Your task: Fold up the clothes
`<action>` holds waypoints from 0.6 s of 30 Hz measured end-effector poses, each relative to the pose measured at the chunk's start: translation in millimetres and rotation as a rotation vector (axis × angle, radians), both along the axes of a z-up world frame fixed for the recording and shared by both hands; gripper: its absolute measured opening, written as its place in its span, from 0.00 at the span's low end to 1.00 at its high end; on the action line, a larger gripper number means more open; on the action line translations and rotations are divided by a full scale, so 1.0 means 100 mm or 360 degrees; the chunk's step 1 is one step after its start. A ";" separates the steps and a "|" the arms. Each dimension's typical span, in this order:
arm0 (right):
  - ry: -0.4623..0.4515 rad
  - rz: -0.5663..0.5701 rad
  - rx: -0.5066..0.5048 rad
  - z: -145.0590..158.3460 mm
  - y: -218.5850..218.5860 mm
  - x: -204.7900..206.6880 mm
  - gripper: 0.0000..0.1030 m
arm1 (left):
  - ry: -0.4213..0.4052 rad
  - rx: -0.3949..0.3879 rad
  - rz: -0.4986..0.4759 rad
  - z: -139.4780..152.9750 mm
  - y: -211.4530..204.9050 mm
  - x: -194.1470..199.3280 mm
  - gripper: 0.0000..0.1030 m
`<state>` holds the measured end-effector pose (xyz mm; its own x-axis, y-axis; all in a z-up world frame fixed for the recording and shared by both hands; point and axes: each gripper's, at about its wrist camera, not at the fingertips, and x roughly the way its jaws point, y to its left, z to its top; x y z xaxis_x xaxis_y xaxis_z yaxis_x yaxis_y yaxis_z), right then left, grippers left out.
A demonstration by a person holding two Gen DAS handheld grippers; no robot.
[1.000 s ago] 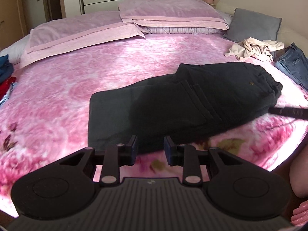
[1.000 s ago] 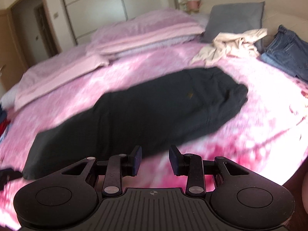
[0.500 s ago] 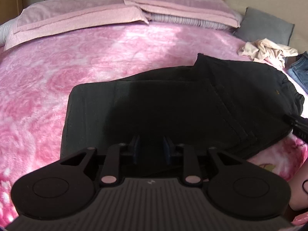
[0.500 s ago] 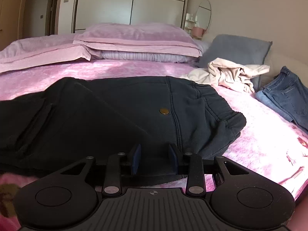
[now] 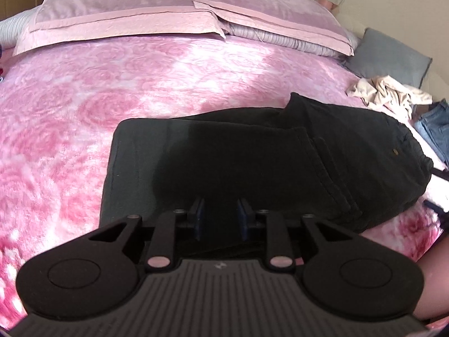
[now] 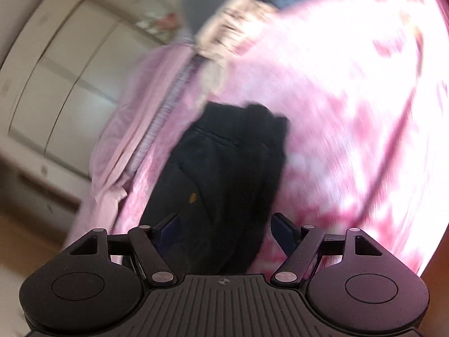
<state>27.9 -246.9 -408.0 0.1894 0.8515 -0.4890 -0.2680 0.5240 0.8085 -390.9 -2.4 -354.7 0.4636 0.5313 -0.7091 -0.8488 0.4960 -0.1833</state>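
Black trousers (image 5: 252, 163): folded, lying flat across the near part of the pink floral bedspread (image 5: 112, 90), waistband end toward the beige garment (image 5: 387, 92) and grey cushion (image 5: 393, 59). Left gripper (image 5: 219, 219): pitched down over the trousers' near edge, fingers narrowly apart with dark cloth lying in the gap; whether the pads press on it cannot be told. Right gripper (image 6: 224, 230): rolled hard sideways so the bed and wardrobe (image 6: 56, 70) appear tilted and blurred, jaws opening wide, trousers (image 6: 230, 168) beneath and between them but ungripped.
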 end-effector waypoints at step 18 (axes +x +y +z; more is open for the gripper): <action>0.0096 -0.0006 0.0035 -0.32 0.05 0.10 0.31 | -0.0190 -0.0074 0.0124 -0.05 0.17 -0.27 0.16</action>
